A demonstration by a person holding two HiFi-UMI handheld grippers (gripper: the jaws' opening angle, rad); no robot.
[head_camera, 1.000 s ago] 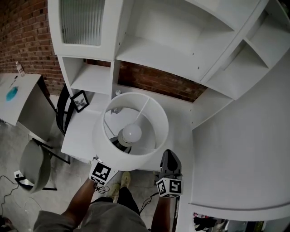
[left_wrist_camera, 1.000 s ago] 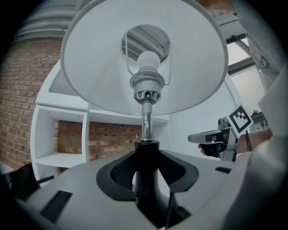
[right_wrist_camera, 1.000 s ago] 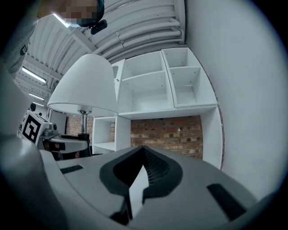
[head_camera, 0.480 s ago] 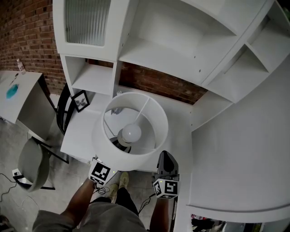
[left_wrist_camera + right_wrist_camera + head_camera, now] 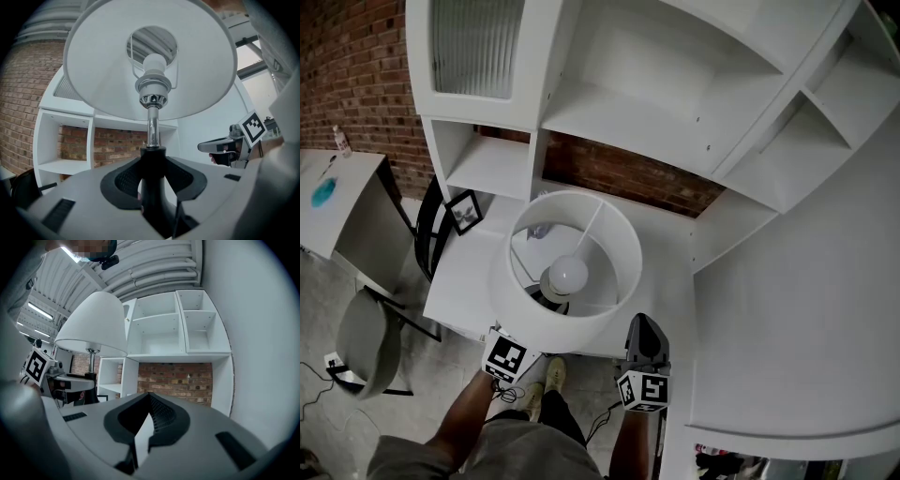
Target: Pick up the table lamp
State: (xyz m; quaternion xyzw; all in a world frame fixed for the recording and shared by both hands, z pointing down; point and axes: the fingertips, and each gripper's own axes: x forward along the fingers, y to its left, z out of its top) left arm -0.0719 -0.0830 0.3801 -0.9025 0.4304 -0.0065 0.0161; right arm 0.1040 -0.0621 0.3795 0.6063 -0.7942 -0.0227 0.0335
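Standing before a white shelf unit (image 5: 675, 84), the person works at the white bench (image 5: 455, 281) beneath it, where the table lamp (image 5: 567, 272) sits near the front edge. Its broad white shade (image 5: 150, 56) spreads above the left hand-held gripper (image 5: 153, 161), whose jaws stand wide and are closed on the lamp's black stem (image 5: 153, 187), one pad on each side. The grasp looks made. Whether the base has left the bench cannot be told, so the lift seems to remain. The right hand-held gripper (image 5: 149, 401) waits just beside the lamp, clear of it, jaws drawn together at the tips on nothing.
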